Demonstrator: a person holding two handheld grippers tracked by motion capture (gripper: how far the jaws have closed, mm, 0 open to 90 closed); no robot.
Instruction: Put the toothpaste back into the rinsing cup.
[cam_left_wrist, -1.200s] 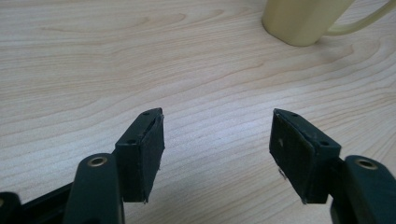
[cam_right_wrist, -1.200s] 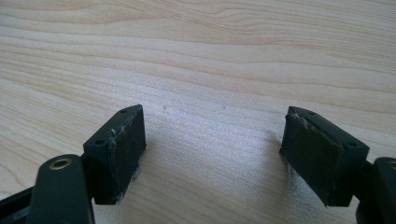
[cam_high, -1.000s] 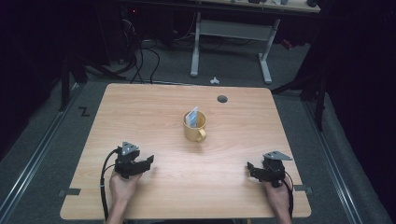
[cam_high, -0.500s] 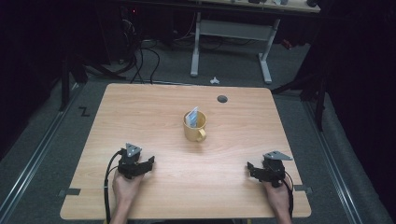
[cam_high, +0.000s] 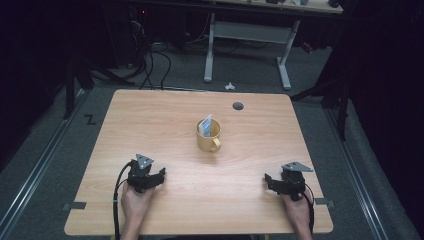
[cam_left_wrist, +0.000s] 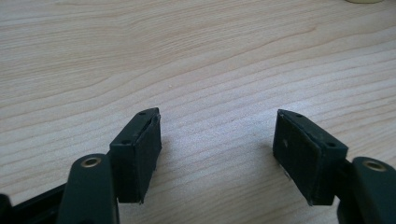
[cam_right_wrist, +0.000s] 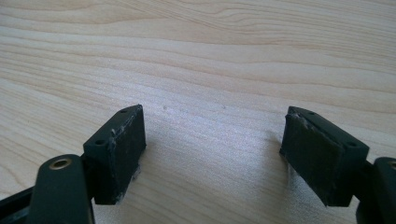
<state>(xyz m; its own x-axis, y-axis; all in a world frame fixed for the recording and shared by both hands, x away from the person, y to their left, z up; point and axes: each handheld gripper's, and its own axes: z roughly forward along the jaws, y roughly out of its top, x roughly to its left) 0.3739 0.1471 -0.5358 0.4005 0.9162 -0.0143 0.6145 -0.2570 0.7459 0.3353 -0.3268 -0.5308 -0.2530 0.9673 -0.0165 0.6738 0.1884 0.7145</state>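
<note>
Resting low at the near edge of the wooden table (cam_high: 150, 120), the left gripper (cam_high: 159, 176) is being shown with its jaws just spread wider and nothing between them, having drifted slightly toward the person, while the right gripper (cam_high: 269, 181) is being held in place, equally splayed and empty. Well apart from both, the yellow mug (cam_high: 209, 138) with a pale packet (cam_high: 204, 125) standing in it is being left untouched mid-table, so a reach is judged not yet begun. Bare wood is lying between, with a cable hole (cam_high: 238, 106) beyond and nothing blocking.
</note>
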